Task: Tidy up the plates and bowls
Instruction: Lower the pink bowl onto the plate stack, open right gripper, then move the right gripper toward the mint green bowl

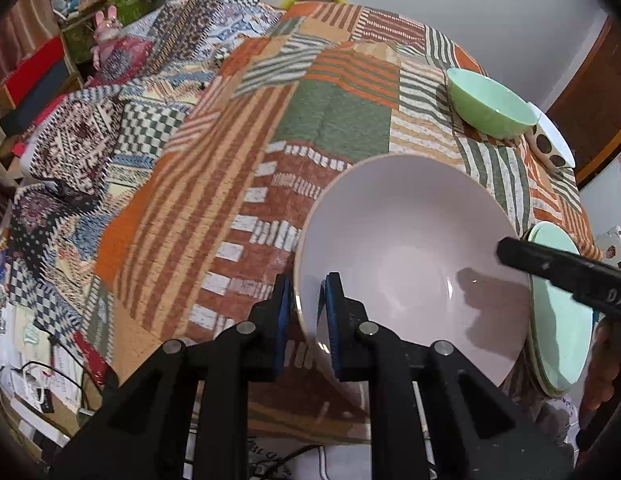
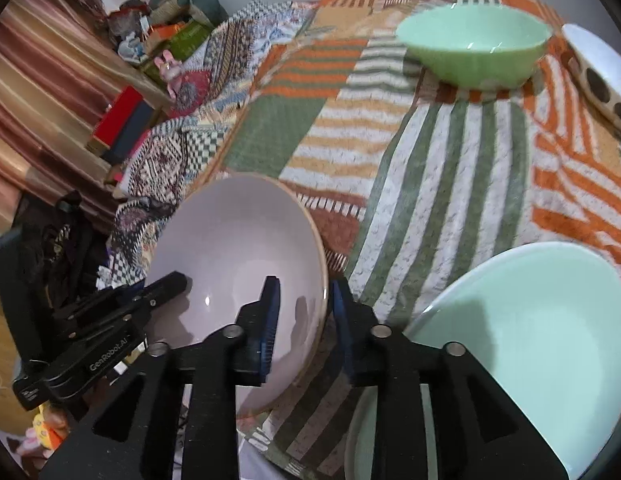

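A large pale lilac bowl (image 1: 410,256) with a tan rim is held over the patchwork cloth (image 1: 238,152). My left gripper (image 1: 308,316) is shut on its left rim, one pad inside, one outside. My right gripper (image 2: 302,320) is shut on the opposite rim of the same bowl (image 2: 234,248). The right gripper's finger also shows in the left wrist view (image 1: 558,272). A mint green plate (image 2: 530,336) lies at the near right, on another plate. A mint green bowl (image 2: 474,44) stands at the far right. A white bowl with brown dots (image 2: 602,76) stands beside it.
The table's near edge and a white cable (image 1: 322,464) lie below the bowl. A cluttered shelf with boxes and a pink toy rabbit (image 1: 106,28) stands at the far left. A second patterned cloth (image 1: 90,152) drapes off the table's left side.
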Tool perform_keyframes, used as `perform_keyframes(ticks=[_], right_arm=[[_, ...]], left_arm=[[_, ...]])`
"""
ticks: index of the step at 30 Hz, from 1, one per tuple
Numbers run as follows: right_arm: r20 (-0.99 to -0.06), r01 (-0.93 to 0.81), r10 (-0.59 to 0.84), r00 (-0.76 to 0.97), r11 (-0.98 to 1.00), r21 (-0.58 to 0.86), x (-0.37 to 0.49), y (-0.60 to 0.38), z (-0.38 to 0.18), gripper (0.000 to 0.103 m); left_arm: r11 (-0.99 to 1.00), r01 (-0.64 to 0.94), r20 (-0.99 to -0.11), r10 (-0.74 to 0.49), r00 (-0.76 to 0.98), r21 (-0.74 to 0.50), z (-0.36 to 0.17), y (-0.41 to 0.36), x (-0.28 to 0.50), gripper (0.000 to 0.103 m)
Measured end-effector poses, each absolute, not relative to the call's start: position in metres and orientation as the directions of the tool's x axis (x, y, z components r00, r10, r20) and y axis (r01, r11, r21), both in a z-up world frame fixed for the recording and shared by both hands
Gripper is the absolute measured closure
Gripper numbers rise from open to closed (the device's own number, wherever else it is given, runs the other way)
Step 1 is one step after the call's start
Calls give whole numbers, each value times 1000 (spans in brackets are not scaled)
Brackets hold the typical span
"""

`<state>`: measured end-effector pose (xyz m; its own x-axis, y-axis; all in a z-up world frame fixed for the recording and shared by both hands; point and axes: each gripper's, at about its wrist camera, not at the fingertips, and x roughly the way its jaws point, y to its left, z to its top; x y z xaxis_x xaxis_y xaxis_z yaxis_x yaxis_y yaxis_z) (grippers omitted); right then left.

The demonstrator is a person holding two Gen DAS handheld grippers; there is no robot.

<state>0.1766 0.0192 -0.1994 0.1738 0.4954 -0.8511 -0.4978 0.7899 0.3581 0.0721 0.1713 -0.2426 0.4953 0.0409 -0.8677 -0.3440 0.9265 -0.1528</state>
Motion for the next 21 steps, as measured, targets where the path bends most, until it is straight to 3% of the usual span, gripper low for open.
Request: perform_keyframes(ticks=[3, 7, 13, 21], right_arm=[[-846, -503, 488, 216, 798, 332, 175, 12, -189, 77], [-829, -505, 481, 285, 811, 296, 171, -1, -174, 67], [-795, -507, 459, 398, 832, 226, 169, -16, -148, 67], [-734, -472, 465, 495, 853, 222, 178, -47, -114, 66]], left_arm=[[925, -349, -859, 56, 509, -146, -233, 173, 68, 87], [925, -349, -838, 68, 542, -151, -213, 173, 62, 84], [937, -318, -800, 79, 595, -143, -182, 162, 66, 83], [957, -256, -710, 85, 699, -137, -131, 140, 84, 61]])
